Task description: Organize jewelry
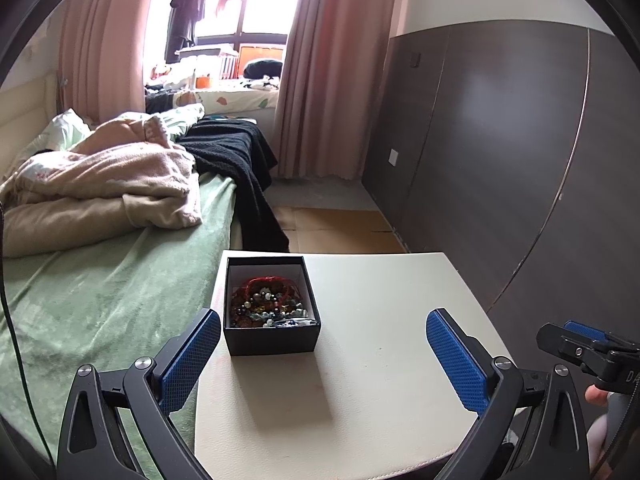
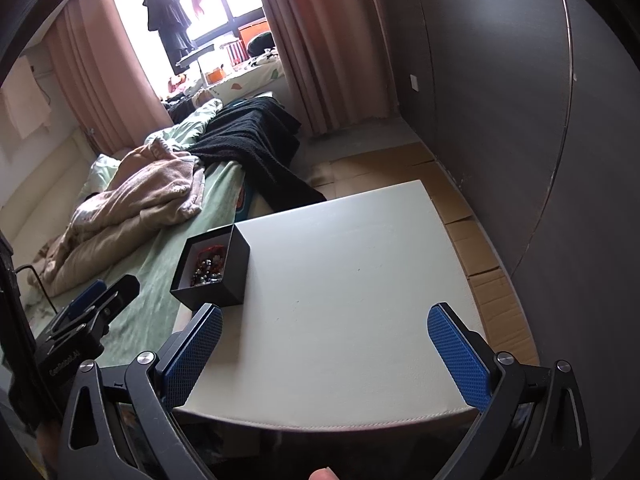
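A small black open box stands near the left edge of a white table. It holds a heap of beaded jewelry with a red cord on top. My left gripper is open and empty, just short of the box, which sits toward its left finger. The box also shows in the right wrist view, with the jewelry inside. My right gripper is open and empty over the table's near edge, right of the box. The right gripper shows at the edge of the left wrist view.
A bed with a green sheet adjoins the table's left side, with a beige blanket and a black throw on it. A dark panelled wall runs along the right. Cardboard covers the floor beyond the table.
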